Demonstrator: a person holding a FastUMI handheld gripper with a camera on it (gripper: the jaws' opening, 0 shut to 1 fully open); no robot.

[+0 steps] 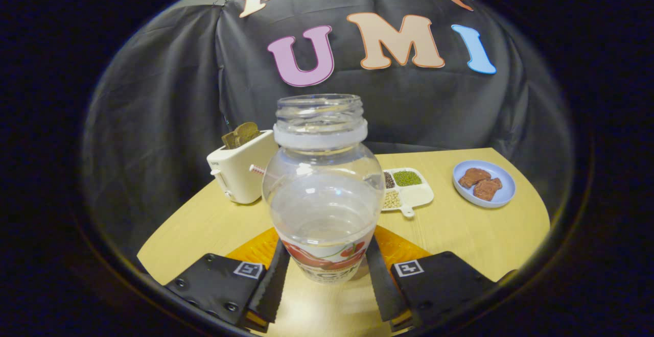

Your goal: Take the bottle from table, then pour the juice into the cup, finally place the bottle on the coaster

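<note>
A clear plastic bottle (323,189) with an open mouth and a red fruit label stands upright between my fingers, with clear liquid filling its lower half. My gripper (327,281) is shut on it, and both fingers (272,286) press the labelled lower part from left and right. An orange coaster (255,249) lies on the wooden table (460,235) right under and behind the bottle, showing on both sides of it. I cannot tell whether the bottle's base rests on the coaster or hangs just above it.
Beyond the bottle to the left stands a white toaster (242,171) with toast in its slot. To the right beyond it lie a white divided dish (409,189) of beans and a blue plate (484,184) with brown pieces. The black cloth wall closes off the back.
</note>
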